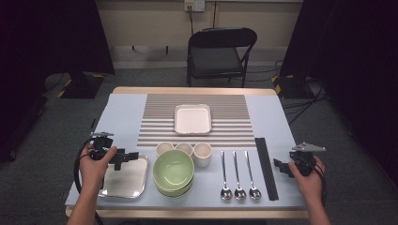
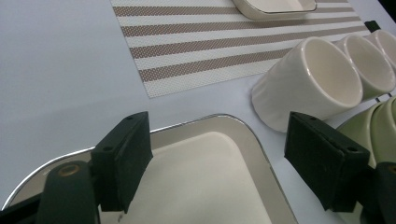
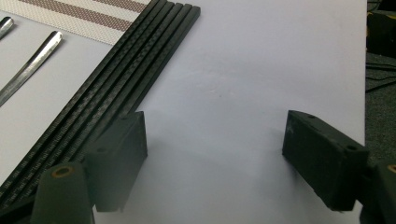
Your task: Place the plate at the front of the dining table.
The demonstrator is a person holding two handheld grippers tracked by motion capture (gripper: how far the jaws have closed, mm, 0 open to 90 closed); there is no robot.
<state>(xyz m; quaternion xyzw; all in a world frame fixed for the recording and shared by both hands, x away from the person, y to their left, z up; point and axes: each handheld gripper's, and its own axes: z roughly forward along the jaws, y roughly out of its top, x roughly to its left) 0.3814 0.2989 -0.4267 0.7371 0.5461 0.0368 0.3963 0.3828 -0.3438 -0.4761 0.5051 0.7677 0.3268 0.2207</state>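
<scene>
At the lower left of the high view, the left gripper (image 1: 127, 158) hangs over the square silver metal tray (image 1: 126, 184), which lies at the table's near edge. In the left gripper view its jaws stand wide apart and hold nothing, with the tray's rim and pale inner surface (image 2: 219, 186) between and below them. Just right of the tray sit the stacked pale green bowls (image 1: 173, 171), and behind them a row of three small cream ceramic cups (image 1: 184, 151); in the left gripper view the nearest cup (image 2: 310, 84) is at the upper right.

At the lower right of the high view, the right gripper (image 1: 280, 166) rests near the table's right edge. In the right gripper view its jaws are spread wide over bare pale blue tablecloth (image 3: 261, 70), gripping nothing. Just to its left lie the long black chopsticks (image 1: 266, 168), side by side, and further left three silver metal spoons (image 1: 238, 176).

Higher in the frame, a white rectangular dish (image 1: 193, 119) sits on a brown-and-white striped placemat (image 1: 230, 117). Beyond the table stands a black folding chair (image 1: 220, 54).
</scene>
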